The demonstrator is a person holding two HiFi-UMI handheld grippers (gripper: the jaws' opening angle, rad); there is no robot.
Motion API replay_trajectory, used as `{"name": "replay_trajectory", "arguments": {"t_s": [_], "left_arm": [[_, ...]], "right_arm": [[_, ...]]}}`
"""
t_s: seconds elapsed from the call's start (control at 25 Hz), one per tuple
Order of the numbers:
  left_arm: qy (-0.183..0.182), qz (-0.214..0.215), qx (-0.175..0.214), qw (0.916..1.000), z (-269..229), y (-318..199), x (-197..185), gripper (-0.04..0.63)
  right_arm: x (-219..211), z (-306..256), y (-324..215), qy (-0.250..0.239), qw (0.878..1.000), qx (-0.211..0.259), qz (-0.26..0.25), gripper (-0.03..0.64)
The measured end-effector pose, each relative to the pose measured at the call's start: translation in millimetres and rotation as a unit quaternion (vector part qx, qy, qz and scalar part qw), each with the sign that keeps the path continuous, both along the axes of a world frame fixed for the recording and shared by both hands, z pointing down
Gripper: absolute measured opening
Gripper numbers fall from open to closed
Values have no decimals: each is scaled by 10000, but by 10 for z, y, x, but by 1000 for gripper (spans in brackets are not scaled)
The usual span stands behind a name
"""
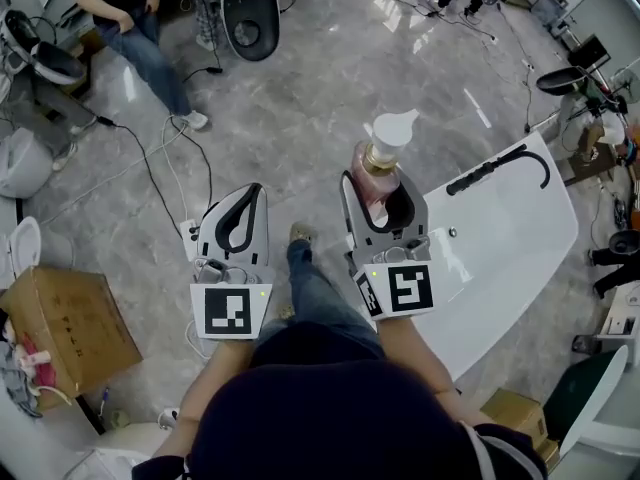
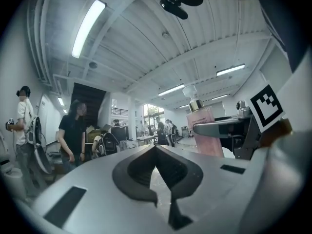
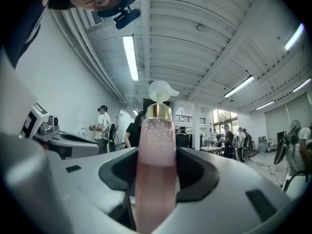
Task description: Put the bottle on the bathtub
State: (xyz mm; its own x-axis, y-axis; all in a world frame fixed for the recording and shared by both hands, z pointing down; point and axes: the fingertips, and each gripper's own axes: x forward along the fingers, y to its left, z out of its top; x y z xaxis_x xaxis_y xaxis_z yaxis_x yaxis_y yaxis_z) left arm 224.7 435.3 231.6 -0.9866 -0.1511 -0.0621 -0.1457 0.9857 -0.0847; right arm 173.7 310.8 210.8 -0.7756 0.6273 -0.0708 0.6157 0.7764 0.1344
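Observation:
A pink pump bottle (image 1: 379,173) with a gold collar and white pump head stands upright between the jaws of my right gripper (image 1: 378,208), which is shut on it. In the right gripper view the bottle (image 3: 155,169) fills the middle between the jaws. It is held in the air beside the left end of the white bathtub (image 1: 510,238). My left gripper (image 1: 240,218) is shut with nothing in it, held over the floor to the left. From the left gripper view the bottle (image 2: 204,130) shows at the right, and the left gripper (image 2: 157,150) has its jaws closed together.
A black hand shower (image 1: 500,171) lies on the bathtub's far rim. A cardboard box (image 1: 65,333) sits on the floor at left, cables (image 1: 165,183) run across the grey floor, and a person (image 1: 135,28) stands at the far left. Toilets and chairs stand around.

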Motion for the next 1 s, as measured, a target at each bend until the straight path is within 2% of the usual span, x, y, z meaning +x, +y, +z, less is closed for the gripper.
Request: {"name": "replay_trajectory", "arguments": {"t_s": [0.24,0.52,0.76,1.0], "left_arm": [[-69,464,-74,9989,-8,-241,-572,15],[-114,1146,-104,9933,-83,-635,-1595,15],[-118,1732,-114,9847,-222,-1081,-2589,14],[-82,2389,-165,9709,-276,-1646,-3317,15]], "right_arm": [[-481,10,-210,-78,9992,-108,372,229],[-1356,-27,-502,-220,9959,-107,869,229],[-2179,-135,-904,-342,9903,-177,1332,229],[-2734,-167,-1456,-346,9812,-234,1884,229]]}}
